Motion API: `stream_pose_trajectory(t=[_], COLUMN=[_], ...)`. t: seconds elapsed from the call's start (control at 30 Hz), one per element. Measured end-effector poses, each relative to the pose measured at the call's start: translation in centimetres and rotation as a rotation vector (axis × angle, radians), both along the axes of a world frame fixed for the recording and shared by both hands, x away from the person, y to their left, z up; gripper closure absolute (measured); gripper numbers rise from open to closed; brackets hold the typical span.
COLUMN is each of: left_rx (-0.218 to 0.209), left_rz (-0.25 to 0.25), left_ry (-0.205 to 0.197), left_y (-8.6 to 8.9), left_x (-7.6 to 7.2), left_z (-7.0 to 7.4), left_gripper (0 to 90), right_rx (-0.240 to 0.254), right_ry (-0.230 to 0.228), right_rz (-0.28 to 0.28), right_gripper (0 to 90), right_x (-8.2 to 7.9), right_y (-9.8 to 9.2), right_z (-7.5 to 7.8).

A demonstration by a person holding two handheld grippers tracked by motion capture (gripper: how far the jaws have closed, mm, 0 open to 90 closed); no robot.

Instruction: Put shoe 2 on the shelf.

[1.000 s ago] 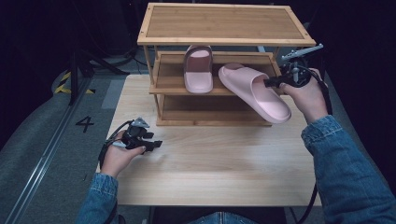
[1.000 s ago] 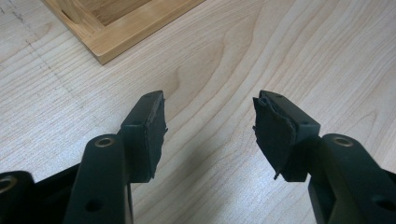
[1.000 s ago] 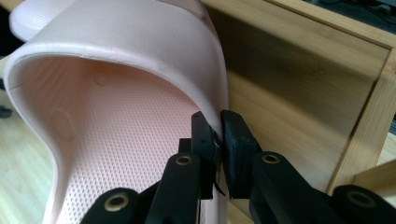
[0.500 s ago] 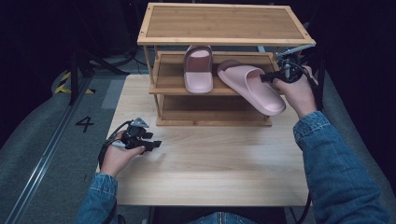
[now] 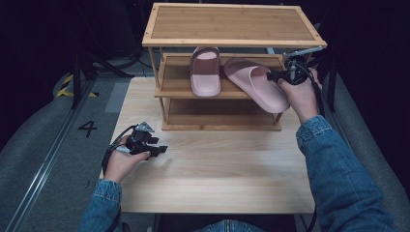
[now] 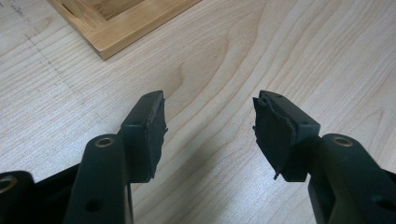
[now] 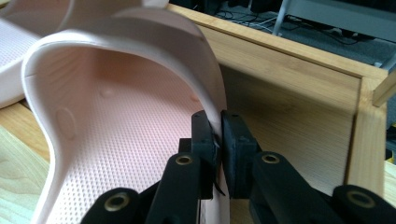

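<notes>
high view, shift: the right claw (image 5: 275,76) has carried the pink rubber slide sandal (image 5: 255,84) from in front of the bamboo shoe rack (image 5: 232,24) onto its middle shelf, beside the matching pink sandal (image 5: 205,71); placing looks nearly done.
left claw view: left claw (image 6: 208,123) released, resting over the pale wooden surface (image 6: 280,51).
right claw view: right claw (image 7: 218,140) clenched on the sandal's strap edge.
</notes>
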State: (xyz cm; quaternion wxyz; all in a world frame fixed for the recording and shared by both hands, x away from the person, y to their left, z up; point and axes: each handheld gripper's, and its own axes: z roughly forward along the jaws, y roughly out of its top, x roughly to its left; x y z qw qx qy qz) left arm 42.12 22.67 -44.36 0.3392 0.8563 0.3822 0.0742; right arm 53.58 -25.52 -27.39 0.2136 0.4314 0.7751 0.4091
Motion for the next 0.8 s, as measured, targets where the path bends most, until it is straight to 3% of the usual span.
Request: stream_pose_trajectory(t=[0.13,0.2,0.27,0.47,0.53,0.57,0.67,0.8], left_rx=[0.001,0.000,0.007,0.006,0.007,0.008,0.006,0.008], left_rz=[-0.002,-0.003,-0.006,-0.011,-0.008,-0.013,-0.015,-0.024], left_ry=[-0.002,-0.001,-0.008,0.001,-0.006,-0.005,-0.001,0.001], left_y=[0.0,0.1,0.1,0.0,-0.1,-0.2,-0.5,-0.8], left_x=[0.0,0.0,0.1,0.1,0.1,0.2,0.3,0.6], left_z=[0.0,0.0,0.0,0.0,0.0,0.0,0.0,-0.1], left_gripper=[43.5,43.5,43.5,43.5,43.5,43.5,43.5,43.5], right_rx=[0.008,0.027,0.053,0.051,0.055,0.055,0.052,0.013], right_ry=[-0.014,-0.034,-0.030,-0.059,-0.075,-0.075,-0.077,-0.059], right_rz=[0.003,0.010,0.008,0.024,0.040,0.040,0.060,0.080], right_gripper=[83.0,77.7,74.6,73.1,72.8,72.8,75.4,81.2], right_x=[0.5,0.5,0.1,-1.5,-3.5,-3.5,-5.8,-8.2], right_y=[0.0,-0.4,-0.6,-1.8,-2.5,-2.5,-3.6,-4.9], right_z=[-0.3,-0.4,-0.3,0.1,0.4,0.4,0.7,0.7])
